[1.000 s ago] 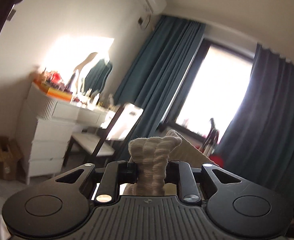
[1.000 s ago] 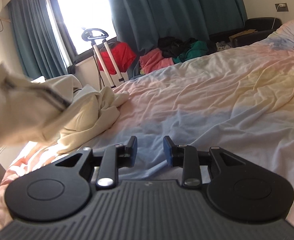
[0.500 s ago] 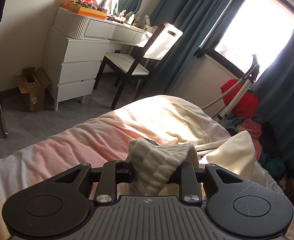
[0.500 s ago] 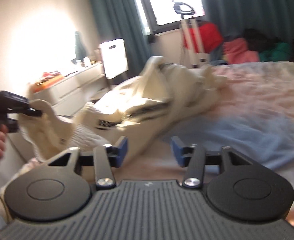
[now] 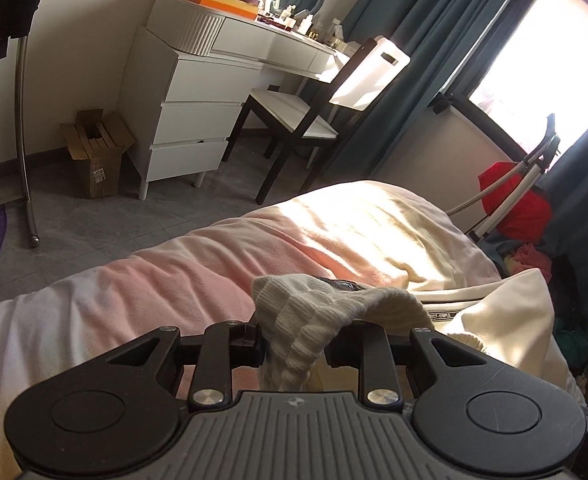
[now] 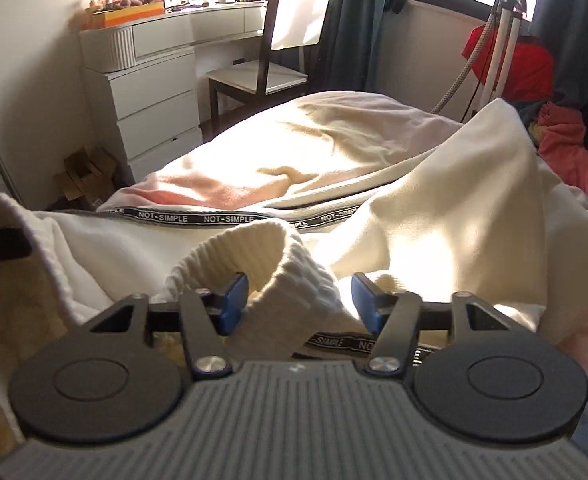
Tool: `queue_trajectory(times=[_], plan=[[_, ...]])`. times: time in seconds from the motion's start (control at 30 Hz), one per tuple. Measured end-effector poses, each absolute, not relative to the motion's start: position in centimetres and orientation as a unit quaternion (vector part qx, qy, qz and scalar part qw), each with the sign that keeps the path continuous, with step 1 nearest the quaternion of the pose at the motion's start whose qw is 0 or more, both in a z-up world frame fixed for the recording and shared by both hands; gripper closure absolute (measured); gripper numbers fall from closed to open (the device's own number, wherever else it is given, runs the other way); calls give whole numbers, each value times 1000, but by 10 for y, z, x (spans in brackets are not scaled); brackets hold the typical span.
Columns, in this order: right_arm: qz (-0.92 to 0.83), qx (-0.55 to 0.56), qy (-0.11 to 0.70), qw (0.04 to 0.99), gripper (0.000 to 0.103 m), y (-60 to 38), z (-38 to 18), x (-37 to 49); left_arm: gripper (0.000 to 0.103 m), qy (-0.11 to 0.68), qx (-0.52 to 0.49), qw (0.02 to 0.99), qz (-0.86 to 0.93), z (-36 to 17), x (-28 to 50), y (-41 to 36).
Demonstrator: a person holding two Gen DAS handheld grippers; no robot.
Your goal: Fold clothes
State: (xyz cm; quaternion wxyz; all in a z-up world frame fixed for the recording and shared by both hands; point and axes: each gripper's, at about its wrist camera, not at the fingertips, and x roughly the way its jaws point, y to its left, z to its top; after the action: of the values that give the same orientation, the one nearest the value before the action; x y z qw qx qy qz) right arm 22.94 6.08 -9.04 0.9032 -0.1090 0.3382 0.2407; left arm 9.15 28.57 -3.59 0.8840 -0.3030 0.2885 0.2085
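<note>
My left fingers [image 5: 295, 346] pinch a ribbed cuff of the cream garment [image 5: 505, 312], which lies crumpled near the foot corner of the bed [image 5: 142, 292]. My right fingers [image 6: 299, 300] have just been closing; they stand spread around another ribbed cuff [image 6: 294, 280], the blue pads [image 6: 234, 300] not pressing it.

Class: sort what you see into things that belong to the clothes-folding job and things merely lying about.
Job: cream garment; its ribbed cuff, clamped in left hand-held gripper; right hand-held gripper.
Lying about: cardboard box; chair; dresser.
</note>
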Motion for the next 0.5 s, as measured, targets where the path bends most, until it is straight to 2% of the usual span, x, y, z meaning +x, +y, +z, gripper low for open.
queue_trajectory(times=[0.07, 0.17, 0.37, 0.5], plan=[[229, -100, 328, 911, 74, 53, -84, 223, 76, 294, -299, 884, 209, -41, 95, 287], [214, -104, 299, 924, 90, 29, -64, 203, 76, 294, -326, 875, 204, -43, 92, 293], [208, -101, 249, 940, 90, -35, -17, 136, 76, 294, -342, 877, 164, -36, 79, 295], [214, -107, 253, 937, 89, -73, -16, 79, 76, 301, -371, 870, 125, -35, 61, 298]])
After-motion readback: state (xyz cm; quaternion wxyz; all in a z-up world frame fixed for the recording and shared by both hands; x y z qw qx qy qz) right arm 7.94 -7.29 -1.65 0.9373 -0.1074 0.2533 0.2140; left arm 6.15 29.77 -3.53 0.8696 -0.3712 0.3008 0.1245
